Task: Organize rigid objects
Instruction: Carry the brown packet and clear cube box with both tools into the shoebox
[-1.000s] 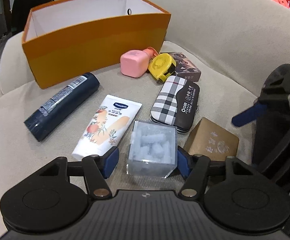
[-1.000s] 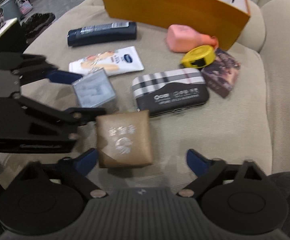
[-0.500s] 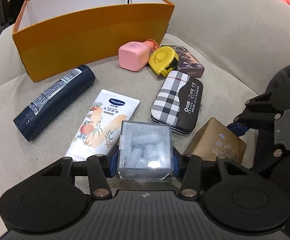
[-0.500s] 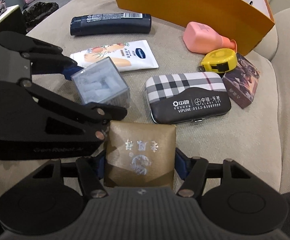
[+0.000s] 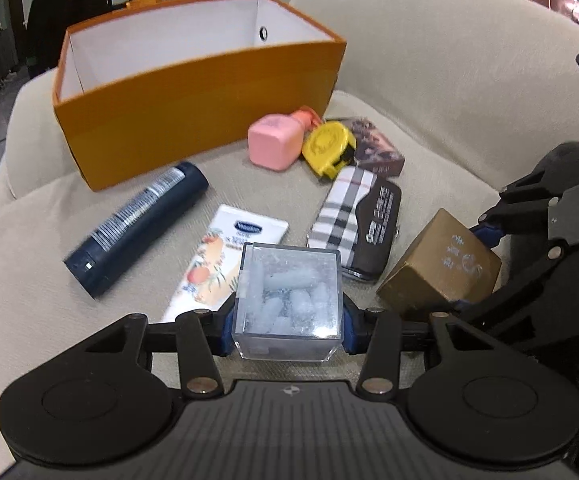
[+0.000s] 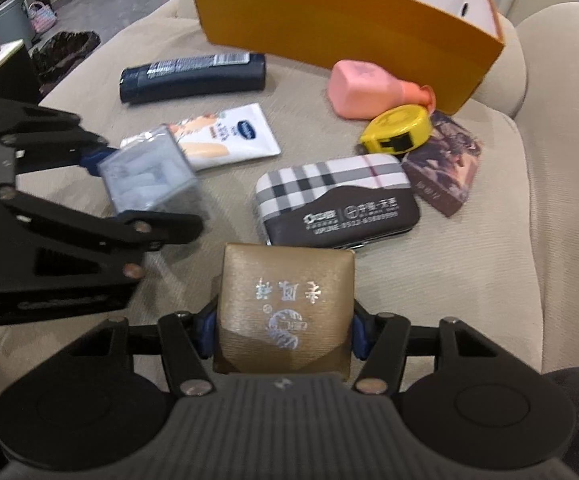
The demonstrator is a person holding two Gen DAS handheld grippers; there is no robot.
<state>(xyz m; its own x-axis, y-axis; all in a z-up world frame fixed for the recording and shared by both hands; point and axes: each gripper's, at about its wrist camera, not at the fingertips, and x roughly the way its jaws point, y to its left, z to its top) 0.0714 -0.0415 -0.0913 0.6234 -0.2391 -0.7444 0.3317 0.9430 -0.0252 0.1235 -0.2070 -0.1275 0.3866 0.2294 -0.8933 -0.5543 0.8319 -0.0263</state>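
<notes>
The clear plastic cube [image 5: 289, 300] is pinched between the blue pads of the left tongs [image 5: 287, 326] and is held raised above the sofa cushion [image 5: 29, 280], over the lower end of the white lotion tube [image 5: 225, 260]. To its right, the gold box [image 6: 285, 312] is clamped squarely in the right tongs [image 6: 283, 330], its printed face turned upward; whether its underside touches the cushion cannot be told.

On the cushion, from left to right, are laid the dark blue tube [image 5: 137, 228], the lotion tube, the plaid case [image 5: 357, 224], the pink bottle [image 5: 273, 148], the yellow tape measure [image 5: 329, 148] and the brown patterned box [image 5: 377, 152]. The last three are crowded together just beside the near right corner of the orange box [image 5: 193, 100], which is seen open-topped with a white interior. Bare cushion is seen between the held things and the orange box's left half, crossed only by the two tubes. The sofa backrest [image 5: 469, 80] rises close on the right.
</notes>
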